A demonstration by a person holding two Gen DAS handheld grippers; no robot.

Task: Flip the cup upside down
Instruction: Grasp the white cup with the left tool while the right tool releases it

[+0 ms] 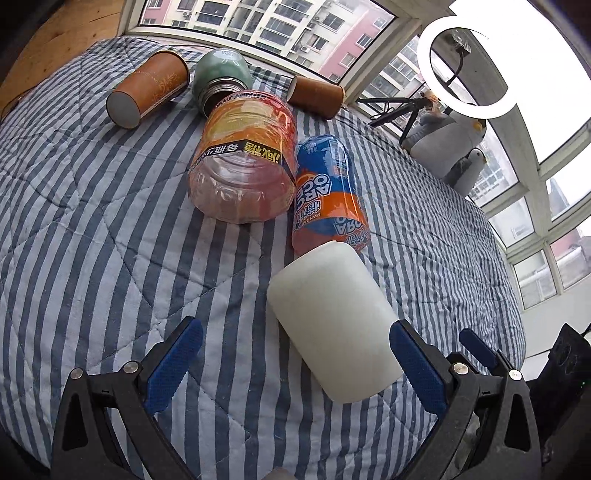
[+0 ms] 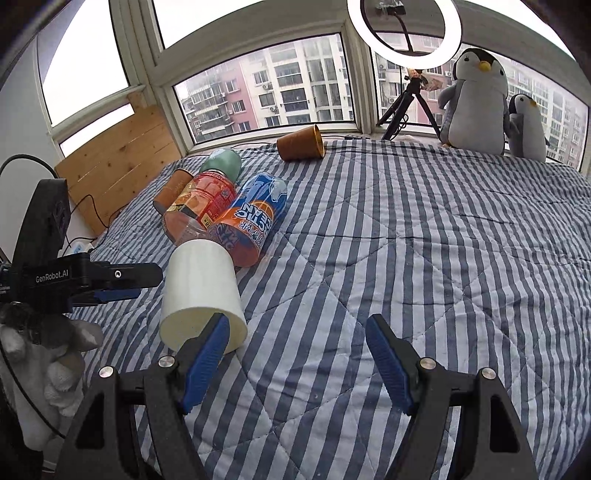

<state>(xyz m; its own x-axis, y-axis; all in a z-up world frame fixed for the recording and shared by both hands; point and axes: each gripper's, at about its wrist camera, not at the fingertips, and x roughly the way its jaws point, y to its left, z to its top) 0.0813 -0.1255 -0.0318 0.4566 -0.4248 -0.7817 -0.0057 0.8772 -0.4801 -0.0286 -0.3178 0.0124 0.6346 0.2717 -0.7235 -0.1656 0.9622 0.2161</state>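
Observation:
A white plastic cup (image 1: 332,325) lies on its side on the striped bedspread (image 1: 92,240). In the right wrist view the cup (image 2: 199,291) has its open mouth toward the camera. My left gripper (image 1: 295,365) is open, its blue-padded fingers (image 1: 173,369) spread on either side of the cup without touching it. My right gripper (image 2: 295,362) is open and empty, just right of the cup, with its left finger (image 2: 207,362) in front of the rim. The left gripper (image 2: 122,284) also shows in the right wrist view beside the cup.
Beyond the cup lie an orange-labelled bottle (image 1: 243,162), a blue and orange bottle (image 1: 328,195), a green flask (image 1: 221,74) and two brown paper cups (image 1: 147,88) (image 1: 317,96). Plush penguins (image 2: 476,99), a ring light (image 2: 406,29) on a tripod and windows stand at the bed's far edge.

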